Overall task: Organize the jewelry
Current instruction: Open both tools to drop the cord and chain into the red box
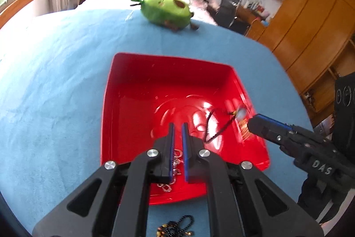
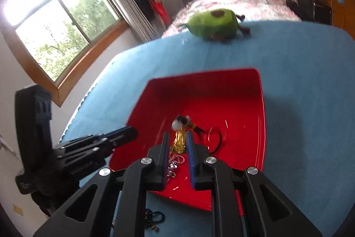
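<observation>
While both grippers hang over the red tray (image 1: 124, 103), right fingers (image 2: 165, 143) apart, left fingers (image 1: 170, 134) nearly together, empty; beaded chain (image 1: 177, 226) likely next.

Left gripper (image 1: 178, 126): matte black body, angular linkage arms with triangular cut-outs, four round silver screw heads across the links. Jaws were slim black bars faced with blue pads. Right gripper (image 2: 177, 134): same build, same silver screws and blue facings. Its housing carried raised white letters "DAS". A dark sleeve showed behind it.
</observation>
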Motion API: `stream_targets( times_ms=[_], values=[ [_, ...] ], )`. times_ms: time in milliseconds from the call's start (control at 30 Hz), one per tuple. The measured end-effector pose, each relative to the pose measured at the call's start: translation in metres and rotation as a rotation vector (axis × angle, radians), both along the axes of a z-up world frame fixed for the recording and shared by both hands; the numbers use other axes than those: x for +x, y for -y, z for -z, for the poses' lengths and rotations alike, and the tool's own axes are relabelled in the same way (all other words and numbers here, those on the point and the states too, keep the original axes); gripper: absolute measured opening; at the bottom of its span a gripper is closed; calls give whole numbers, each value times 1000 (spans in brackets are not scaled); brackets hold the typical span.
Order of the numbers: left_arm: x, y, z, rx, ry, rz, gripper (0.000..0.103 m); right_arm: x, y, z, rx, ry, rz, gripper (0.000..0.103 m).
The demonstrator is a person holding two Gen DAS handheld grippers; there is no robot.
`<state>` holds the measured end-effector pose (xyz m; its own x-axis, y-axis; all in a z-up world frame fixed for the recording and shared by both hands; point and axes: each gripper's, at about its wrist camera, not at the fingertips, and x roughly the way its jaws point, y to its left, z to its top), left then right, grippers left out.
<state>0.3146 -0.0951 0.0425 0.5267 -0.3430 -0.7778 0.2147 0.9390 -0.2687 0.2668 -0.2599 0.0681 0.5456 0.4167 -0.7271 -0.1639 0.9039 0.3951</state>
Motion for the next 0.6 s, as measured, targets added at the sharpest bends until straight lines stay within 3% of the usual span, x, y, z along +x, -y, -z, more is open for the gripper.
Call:
stream_targets(
  times_ms=[33,133,333,600],
  values=[
    [1,-1,1,10,-4,-4,9,0,1,2,-17,-6,13,30],
    [0,-5,0,3,-14,-19,26,-8,3,-1,0,5,6,30],
    [-20,-14,-16,-4,20,-33,35,-29,1,-20,4,59,-5,30],
    [-67,-18,-24,43,39,10,39,-51,4,-23,-5,60,-12,30]
  ],
)
